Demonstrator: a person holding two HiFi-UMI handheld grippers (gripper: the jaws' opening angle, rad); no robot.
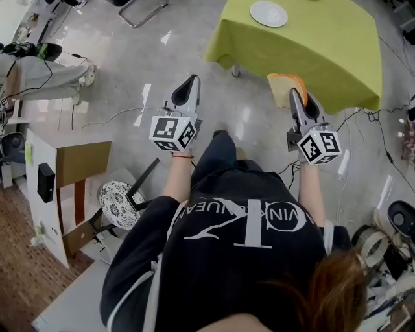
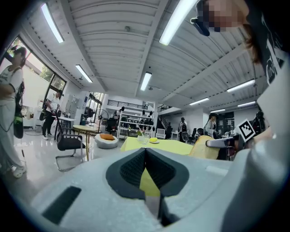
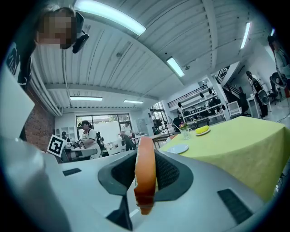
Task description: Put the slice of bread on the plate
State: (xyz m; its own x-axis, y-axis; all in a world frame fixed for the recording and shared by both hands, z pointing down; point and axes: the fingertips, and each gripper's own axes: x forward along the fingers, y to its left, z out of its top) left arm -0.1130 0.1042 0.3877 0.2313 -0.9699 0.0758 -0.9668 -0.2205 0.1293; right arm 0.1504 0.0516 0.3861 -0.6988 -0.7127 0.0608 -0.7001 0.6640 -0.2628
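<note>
Head view: right gripper (image 1: pixel 297 97) clamps the bread slice (image 1: pixel 281 86) at the green-clothed table's (image 1: pixel 324 58) near edge. White plate (image 1: pixel 268 13) sits on the table's far side.
Left gripper view: left gripper (image 2: pixel 145 152) jaws together, empty.
Right gripper view: slice pinched edge-on.

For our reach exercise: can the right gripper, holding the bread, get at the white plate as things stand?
Probably yes: the right gripper, shut on the bread, is at the near edge of the table, with nothing standing before the plate.
</note>
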